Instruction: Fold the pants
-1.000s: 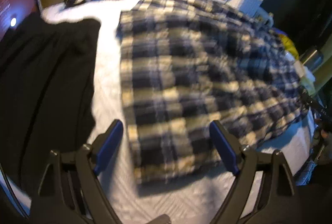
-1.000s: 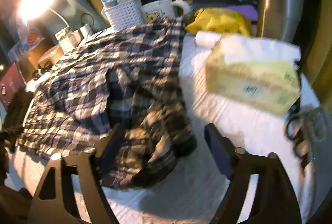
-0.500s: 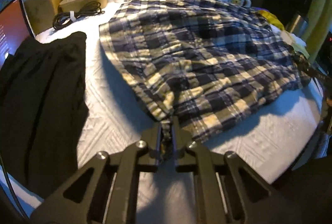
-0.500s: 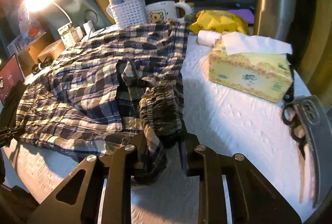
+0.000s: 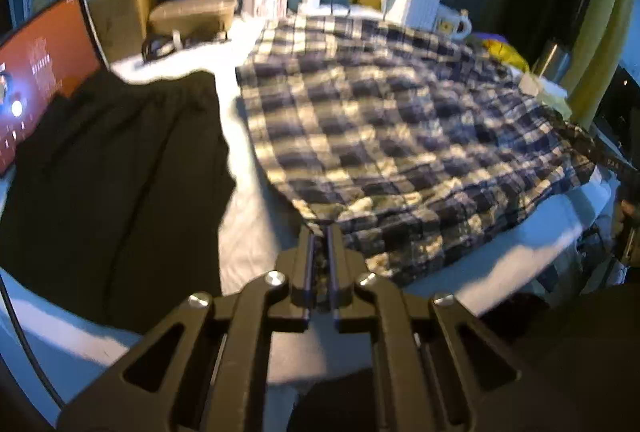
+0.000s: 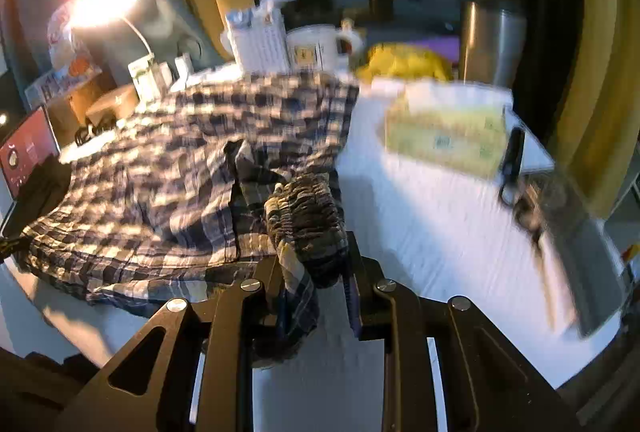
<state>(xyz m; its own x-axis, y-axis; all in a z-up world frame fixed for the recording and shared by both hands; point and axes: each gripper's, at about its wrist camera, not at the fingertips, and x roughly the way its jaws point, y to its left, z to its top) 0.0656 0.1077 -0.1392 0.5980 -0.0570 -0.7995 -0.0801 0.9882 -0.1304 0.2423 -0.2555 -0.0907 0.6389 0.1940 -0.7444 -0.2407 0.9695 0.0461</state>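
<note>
The plaid pants [image 5: 392, 128] lie spread across the white table cover [image 5: 256, 216]. My left gripper [image 5: 319, 232] is shut on the near hem corner of the pants and holds it slightly off the cover. In the right wrist view the pants [image 6: 168, 192] stretch away to the left, and my right gripper [image 6: 316, 272] is shut on the bunched elastic waistband [image 6: 308, 220], lifted above the cover.
A black garment [image 5: 108, 184] lies left of the pants beside a red screen [image 5: 40, 72]. At the back stand a brown container [image 5: 192, 16], a white basket [image 6: 260, 40] and a mug [image 6: 316, 48]. A tissue box [image 6: 444, 132], steel flask [image 6: 492, 40] and scissors [image 6: 532, 200] lie right.
Both grippers went from open to shut on the pants, the left on the hem corner, the right on the waistband. Both have since lifted and drawn the fabric toward the near edge.
</note>
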